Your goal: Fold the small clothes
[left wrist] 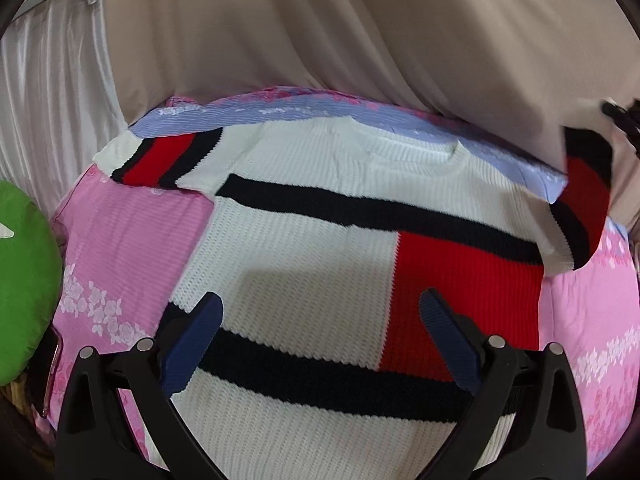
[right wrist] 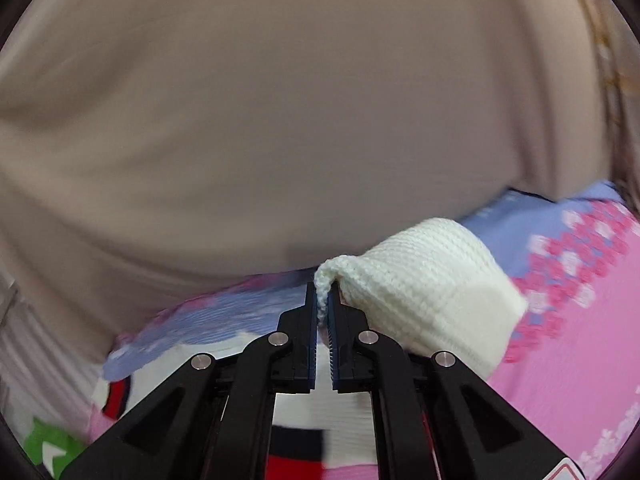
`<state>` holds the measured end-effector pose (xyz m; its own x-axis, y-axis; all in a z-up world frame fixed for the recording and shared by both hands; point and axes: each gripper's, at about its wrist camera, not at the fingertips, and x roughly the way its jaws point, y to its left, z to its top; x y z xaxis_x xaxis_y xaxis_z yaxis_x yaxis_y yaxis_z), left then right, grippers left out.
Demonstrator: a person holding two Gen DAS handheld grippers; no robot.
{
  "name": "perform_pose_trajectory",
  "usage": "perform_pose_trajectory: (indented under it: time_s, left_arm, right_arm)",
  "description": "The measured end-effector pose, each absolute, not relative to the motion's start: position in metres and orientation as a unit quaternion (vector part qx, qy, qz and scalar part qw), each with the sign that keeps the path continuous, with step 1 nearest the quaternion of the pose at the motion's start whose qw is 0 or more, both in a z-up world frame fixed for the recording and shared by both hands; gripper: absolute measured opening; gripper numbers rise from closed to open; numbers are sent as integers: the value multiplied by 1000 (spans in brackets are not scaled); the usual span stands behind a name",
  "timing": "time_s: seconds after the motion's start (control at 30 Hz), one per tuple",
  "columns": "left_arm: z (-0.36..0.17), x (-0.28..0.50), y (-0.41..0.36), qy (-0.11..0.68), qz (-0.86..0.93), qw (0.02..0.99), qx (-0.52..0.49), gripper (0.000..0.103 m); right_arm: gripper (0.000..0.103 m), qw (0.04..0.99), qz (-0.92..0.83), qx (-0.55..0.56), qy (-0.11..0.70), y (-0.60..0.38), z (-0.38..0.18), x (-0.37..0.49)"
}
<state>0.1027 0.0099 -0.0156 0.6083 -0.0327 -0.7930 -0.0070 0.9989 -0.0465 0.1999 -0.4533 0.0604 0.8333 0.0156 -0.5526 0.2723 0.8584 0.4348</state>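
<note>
No brand or label is legible on the garment; faint white lettering on the blue border of the bedsheet (left wrist: 120, 248) cannot be read. The sweater (left wrist: 320, 248) — white knit with black bands and red blocks — lies flat, front up, on the pink floral sheet. Its long axis runs away from the left wrist camera: hem nearest, round neckline at the far end. One sleeve (left wrist: 160, 158) extends sideways at the far left. The opposite sleeve cuff (right wrist: 436, 280) is raised off the sheet. The left gripper (left wrist: 322, 322) hovers over the lower body of the sweater, jaws spread wide, holding nothing. The right gripper (right wrist: 323, 300) is closed narrow — the white cuff edge is pinched between its pads. Beige fabric (right wrist: 280, 120) fills the background.
</note>
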Motion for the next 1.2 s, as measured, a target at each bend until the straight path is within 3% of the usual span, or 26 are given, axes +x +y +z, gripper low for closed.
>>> perform_pose_trajectory:
  time_s: [0.13,0.3,0.4,0.5,0.63,0.73,0.77,0.8,0.83,0.9,0.97,1.0,1.1,1.2]
  left_arm:
    - [-13,121,36,440,-15,896,-59,97]
    - [-29,165,63,458,-34,880,-121,98]
    - [-49,198,69,479,-45,864,-149,98]
    - [-77,226,72,510,-37,838,-190,98]
    - [-116,248,72,553,-20,793,-255,93]
    - [-120,253,66,540,-4,800,-260,64]
    - [-117,256,61,532,-20,806,-259,35]
    - [-115,260,58,531,-33,806,-261,17]
    - [-110,264,56,527,-37,807,-264,9]
    - [-94,271,55,507,-47,818,-267,6]
    - [-66,278,54,469,-64,842,-260,5]
    - [-54,281,54,453,-71,851,-256,5]
    - [-32,287,57,420,-82,873,-232,5]
    - [-76,295,55,472,-58,858,-193,5]
  right_arm:
    - [7,927,80,201,307,-306,65,245]
    - [18,900,160,100,392,-177,-10,280]
    - [20,902,123,99,402,-183,-24,265]
    - [45,911,25,135,389,-233,-24,217]
    - [56,895,-88,148,411,-296,-42,168]
    - [56,877,-111,145,445,-320,-65,166]
    - [56,875,-110,146,448,-326,-71,168]
    - [56,874,-105,150,450,-327,-76,172]
    - [56,874,-103,154,450,-329,-83,169]
    - [53,872,-93,159,453,-327,-95,179]
    - [29,866,-81,166,464,-331,-106,192]
    - [11,865,-77,175,464,-331,-108,196]
    - [9,886,-74,208,409,-340,-83,189]
    - [9,891,-82,229,383,-348,-77,176]
